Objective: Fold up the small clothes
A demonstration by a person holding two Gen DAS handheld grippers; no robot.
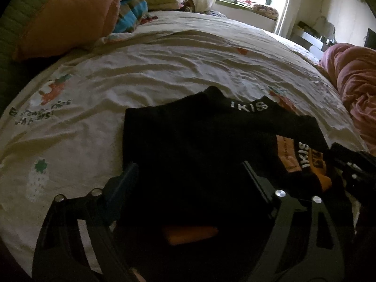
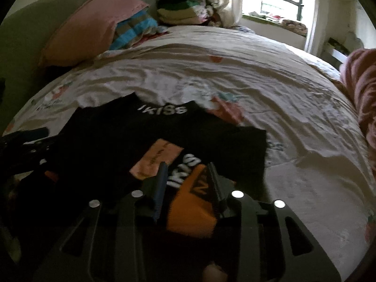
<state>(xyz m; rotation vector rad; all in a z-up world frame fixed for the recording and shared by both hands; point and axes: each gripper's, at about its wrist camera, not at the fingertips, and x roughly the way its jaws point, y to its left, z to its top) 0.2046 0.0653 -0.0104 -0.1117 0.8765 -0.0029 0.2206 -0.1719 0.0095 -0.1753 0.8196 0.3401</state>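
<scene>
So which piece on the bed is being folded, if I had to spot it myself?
Start at the cream fruit-print bedsheet; near its closest edge lies the black garment, between the left gripper and right gripper. Unlike the pink pillow and pink blanket, it is black with white lettering and an orange patch.

The black garment (image 1: 188, 136) lies on the bed, partly folded, with dark fabric that shows almost no detail in the dim light. A black waistband with white letters runs along its far edge (image 2: 162, 110). At its right side a part is turned over, and there a second piece of the lettered band (image 2: 182, 172) stands almost upright beside an orange section (image 2: 190, 213) with a dark mark. A pale orange label (image 2: 156, 159) lies flat just left of this band. One more orange patch (image 1: 190, 235) shows at the near edge.
</scene>
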